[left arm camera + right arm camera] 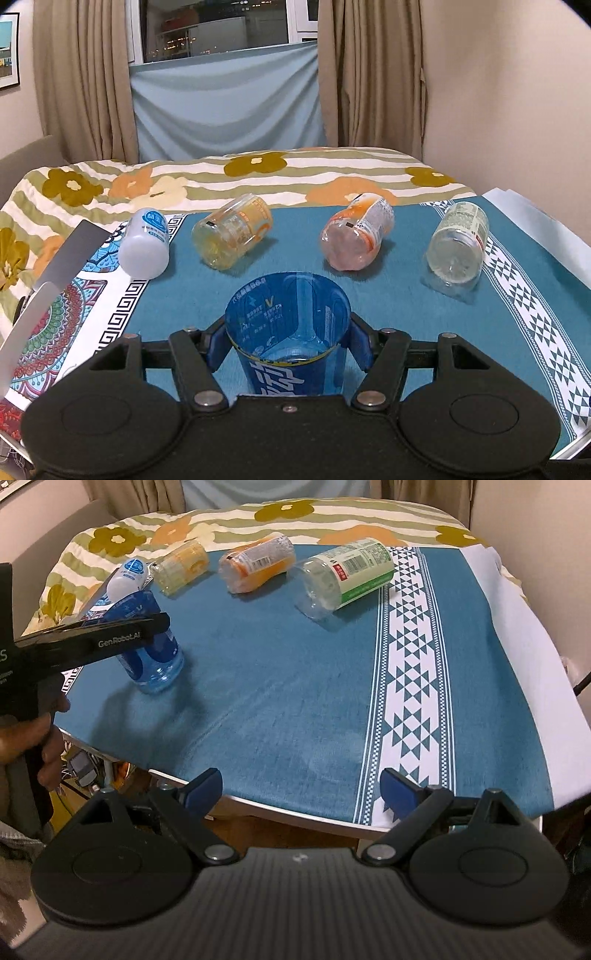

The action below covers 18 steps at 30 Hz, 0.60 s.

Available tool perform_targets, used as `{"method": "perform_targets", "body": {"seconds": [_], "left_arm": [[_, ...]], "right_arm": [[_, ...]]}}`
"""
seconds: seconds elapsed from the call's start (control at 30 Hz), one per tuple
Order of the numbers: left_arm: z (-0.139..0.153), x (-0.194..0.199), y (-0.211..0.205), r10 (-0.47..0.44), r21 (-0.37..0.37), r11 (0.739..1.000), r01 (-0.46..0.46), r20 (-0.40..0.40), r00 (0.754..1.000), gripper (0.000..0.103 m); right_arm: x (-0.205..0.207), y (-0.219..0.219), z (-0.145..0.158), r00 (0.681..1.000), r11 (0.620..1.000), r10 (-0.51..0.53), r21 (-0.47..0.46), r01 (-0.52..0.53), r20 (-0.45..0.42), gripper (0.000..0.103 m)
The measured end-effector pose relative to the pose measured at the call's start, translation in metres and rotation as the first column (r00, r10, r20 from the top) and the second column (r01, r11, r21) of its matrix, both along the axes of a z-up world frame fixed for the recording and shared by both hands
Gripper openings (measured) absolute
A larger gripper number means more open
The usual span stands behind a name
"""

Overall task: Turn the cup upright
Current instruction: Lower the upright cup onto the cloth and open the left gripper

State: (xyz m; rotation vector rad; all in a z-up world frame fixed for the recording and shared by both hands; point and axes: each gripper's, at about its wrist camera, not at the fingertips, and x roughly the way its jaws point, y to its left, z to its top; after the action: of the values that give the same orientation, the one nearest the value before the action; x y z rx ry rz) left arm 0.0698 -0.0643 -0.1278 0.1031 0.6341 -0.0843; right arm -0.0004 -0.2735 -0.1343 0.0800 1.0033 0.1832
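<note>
A table covered by a teal cloth [277,686] with a white patterned band fills both views, and every place below is given relative to this cloth. Beyond its far edge lies a striped floral blanket [258,173], with beige curtains [85,74] and a window behind.

Near the cloth's left edge stands the blue cup [291,332], a translucent blue cut-off bottle with white lettering. It is upright, open end up, with its base on the cloth. The left gripper [288,339] grips it, one blue pad pressed to each side just below the rim. In the right wrist view the same cup [155,653] appears behind the black body of that gripper, held by a hand [44,746].

Along the far edge of the cloth four other containers lie on their sides in a row. From left to right they are a white bottle [144,247], a yellow cup [232,236], an orange cup [356,236] and a clear cup [458,251] with a green label, this last one beside the patterned band.

The right gripper [301,788] hovers at the near edge of the cloth, jaws spread wide and holding nothing, well apart from all the containers.
</note>
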Motion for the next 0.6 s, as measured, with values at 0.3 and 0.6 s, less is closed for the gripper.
{"method": "perform_targets", "body": {"seconds": [0.3,0.6], "left_arm": [[0.001,-0.003,0.001,0.002,0.015,1.0,-0.002,0.01,1.0,0.098],[0.018,-0.013,0.002,-0.001,0.033,0.999,0.001,-0.01,1.0,0.099]], "right_arm": [[0.0,0.006,0.002,1.0,1.0,0.015,0.008,-0.015,0.009,0.103],[-0.002,0.008,0.012,1.0,1.0,0.009,0.011,-0.01,0.024,0.103]]}}
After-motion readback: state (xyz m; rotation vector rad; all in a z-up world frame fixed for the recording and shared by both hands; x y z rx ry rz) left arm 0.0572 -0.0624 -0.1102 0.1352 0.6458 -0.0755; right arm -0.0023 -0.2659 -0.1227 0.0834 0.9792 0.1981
